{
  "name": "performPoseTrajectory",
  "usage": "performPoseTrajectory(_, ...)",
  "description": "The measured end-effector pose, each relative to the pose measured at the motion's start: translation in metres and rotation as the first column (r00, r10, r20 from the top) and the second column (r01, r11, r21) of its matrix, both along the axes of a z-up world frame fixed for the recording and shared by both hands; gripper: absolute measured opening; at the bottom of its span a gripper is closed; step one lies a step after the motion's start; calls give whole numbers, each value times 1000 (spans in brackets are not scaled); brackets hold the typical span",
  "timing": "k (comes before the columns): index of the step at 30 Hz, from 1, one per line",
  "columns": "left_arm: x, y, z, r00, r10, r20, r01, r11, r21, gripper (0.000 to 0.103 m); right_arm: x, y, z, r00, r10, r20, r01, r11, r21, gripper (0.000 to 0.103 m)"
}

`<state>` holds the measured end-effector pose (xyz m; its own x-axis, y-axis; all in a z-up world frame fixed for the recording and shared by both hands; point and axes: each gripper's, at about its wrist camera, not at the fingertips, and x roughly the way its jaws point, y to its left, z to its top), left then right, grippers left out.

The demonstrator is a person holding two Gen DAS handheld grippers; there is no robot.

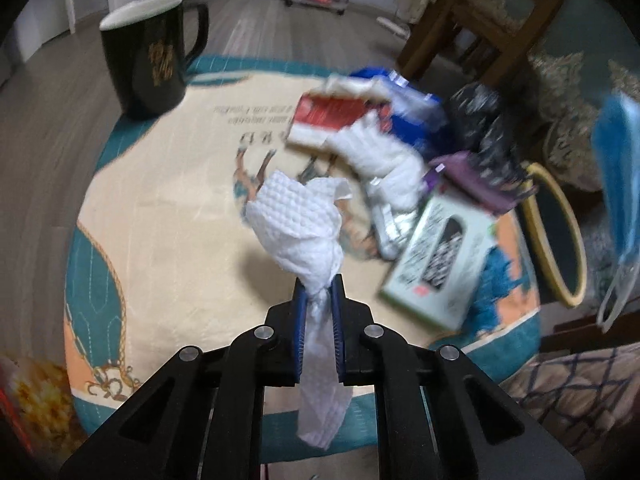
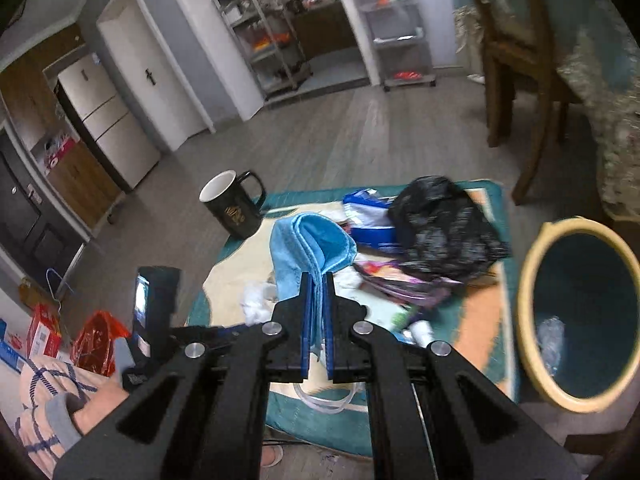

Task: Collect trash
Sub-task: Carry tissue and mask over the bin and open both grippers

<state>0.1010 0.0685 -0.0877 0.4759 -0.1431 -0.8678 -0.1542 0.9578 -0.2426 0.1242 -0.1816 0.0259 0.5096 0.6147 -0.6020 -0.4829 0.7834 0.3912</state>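
My left gripper is shut on a crumpled white paper towel and holds it above the round rug. My right gripper is shut on a blue face mask, raised over the rug; the mask also shows at the right edge of the left wrist view. The bin, dark with a yellow rim, stands to the right of the rug, with one clear wrapper inside. Trash lies on the rug: a red and white packet, white tissue, a green-white box, a black bag.
A black mug stands on the rug's far left edge; it also shows in the right wrist view. A wooden chair and a draped table stand at the right. A person's foot and the left gripper body are at lower left.
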Motion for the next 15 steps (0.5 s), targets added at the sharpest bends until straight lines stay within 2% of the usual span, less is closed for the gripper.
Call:
performPoseTrajectory(6,4,-27,45,993,-35,114,39,999,-30,13,-7,-47,0,996,-90,16,89,996,31,5)
performPoseTrajectory(15,19,-87,80,972,-138,190,152,986,-63,13,-3,-113,-12,969,-248,-13,248,963,105,5)
